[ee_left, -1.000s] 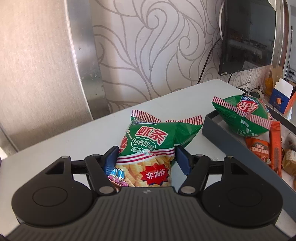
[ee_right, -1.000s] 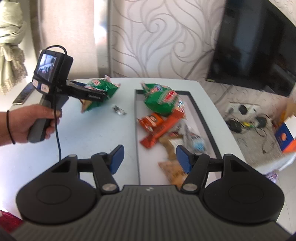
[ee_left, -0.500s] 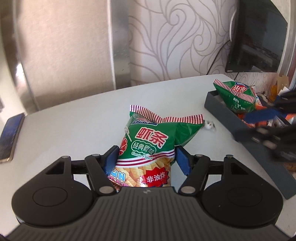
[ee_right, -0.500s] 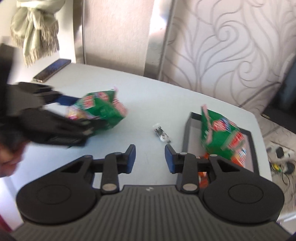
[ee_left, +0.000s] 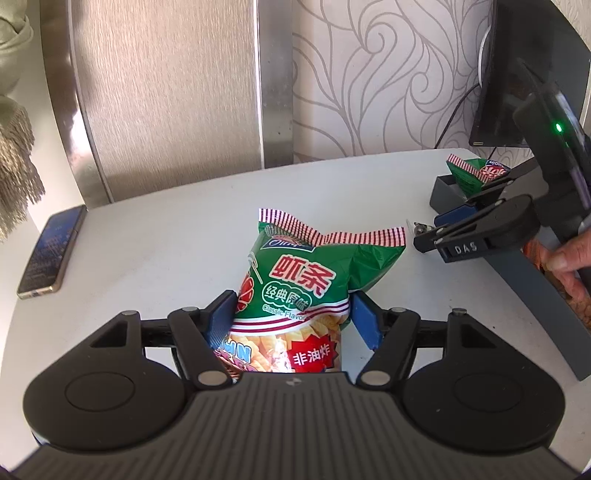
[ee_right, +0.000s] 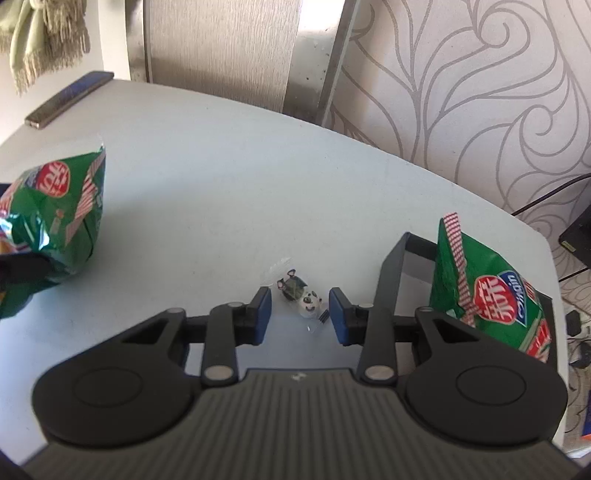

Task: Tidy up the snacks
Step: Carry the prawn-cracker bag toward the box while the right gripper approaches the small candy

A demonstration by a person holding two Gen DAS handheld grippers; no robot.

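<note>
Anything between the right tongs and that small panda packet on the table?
Nothing visible. The panda packet lies on bare table directly ahead of the right tongs, in line with the gap between the pads, which do not touch it. The grey tray sits off to the right.

Your white table (ee_left: 155,236), backed by swirl-patterned wallpaper (ee_left: 388,81).
You have a phone (ee_left: 51,254) lying flat near the table's far left edge, a fringed pale-green cloth (ee_right: 48,33) hanging beyond it, and a dark screen (ee_left: 506,74) mounted at right.
</note>
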